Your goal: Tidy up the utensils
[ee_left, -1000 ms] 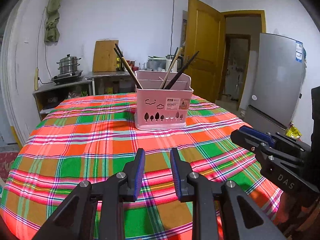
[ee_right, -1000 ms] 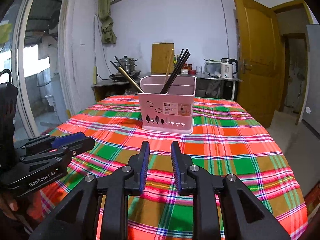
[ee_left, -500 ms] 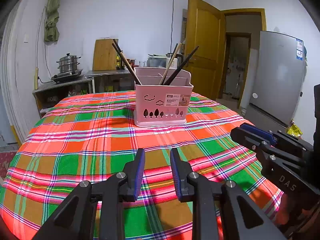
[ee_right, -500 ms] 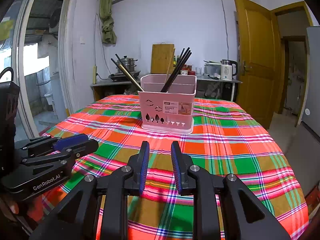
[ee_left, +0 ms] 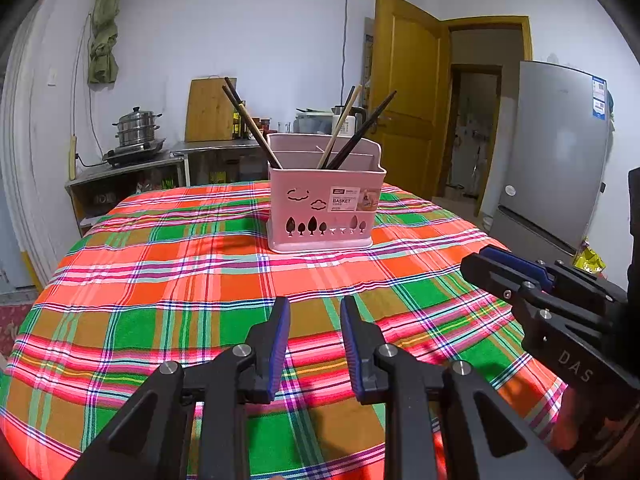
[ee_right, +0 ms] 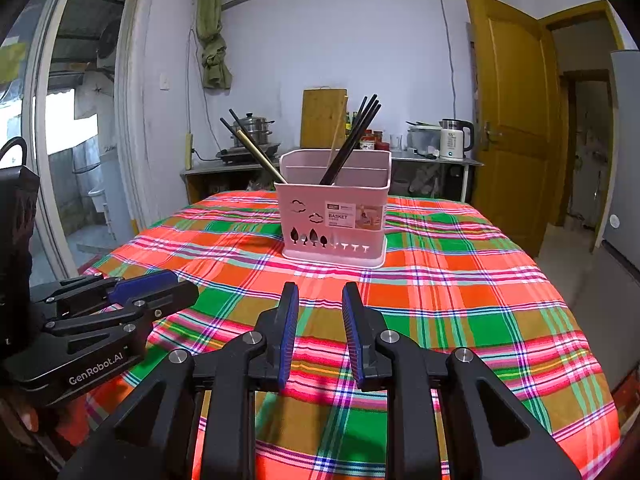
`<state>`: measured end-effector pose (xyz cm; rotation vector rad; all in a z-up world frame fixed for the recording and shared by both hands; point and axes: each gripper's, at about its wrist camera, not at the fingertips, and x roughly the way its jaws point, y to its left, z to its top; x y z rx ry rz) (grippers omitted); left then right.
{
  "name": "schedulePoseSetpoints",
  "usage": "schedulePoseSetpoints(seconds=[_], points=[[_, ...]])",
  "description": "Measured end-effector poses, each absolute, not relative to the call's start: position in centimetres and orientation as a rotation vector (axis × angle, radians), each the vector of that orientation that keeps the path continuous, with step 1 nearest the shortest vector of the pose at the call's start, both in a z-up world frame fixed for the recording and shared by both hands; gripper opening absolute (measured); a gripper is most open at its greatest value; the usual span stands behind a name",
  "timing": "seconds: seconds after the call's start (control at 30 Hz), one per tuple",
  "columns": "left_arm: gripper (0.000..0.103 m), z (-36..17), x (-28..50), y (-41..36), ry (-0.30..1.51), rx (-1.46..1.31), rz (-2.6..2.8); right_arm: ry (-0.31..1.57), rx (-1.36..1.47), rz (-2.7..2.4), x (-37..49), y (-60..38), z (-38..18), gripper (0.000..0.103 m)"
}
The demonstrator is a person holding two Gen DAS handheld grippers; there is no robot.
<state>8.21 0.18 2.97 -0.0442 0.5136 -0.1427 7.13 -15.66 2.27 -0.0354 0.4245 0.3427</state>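
Observation:
A pink utensil basket (ee_left: 324, 208) stands upright on the plaid tablecloth, also in the right wrist view (ee_right: 335, 220). Several chopsticks lean in it: dark and wooden ones at the left (ee_left: 250, 122) and dark ones at the right (ee_left: 366, 128). My left gripper (ee_left: 313, 312) is open and empty, low over the table's near part, well short of the basket. My right gripper (ee_right: 320, 300) is open and empty, beside the left one. Each gripper shows in the other's view: the right (ee_left: 520, 276), the left (ee_right: 132, 296).
The round table (ee_left: 160, 280) carries a red, green and orange plaid cloth. Behind it stand a counter with a steel pot (ee_left: 136, 130), a cutting board (ee_left: 210, 110), a kettle (ee_right: 454, 140), a yellow door (ee_left: 404, 92) and a grey fridge (ee_left: 556, 152).
Both grippers have sunk a little and drawn slightly back, so the basket sits higher in both views. Their jaws stay open and empty.

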Motion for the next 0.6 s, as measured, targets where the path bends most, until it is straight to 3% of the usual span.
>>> schedulePoseSetpoints(seconds=[0.6], points=[[0.025,2.94,8.03,0.08,0.51,-0.046,-0.139,0.428,-0.028,0.338,7.01,-15.58,2.31,0.023]])
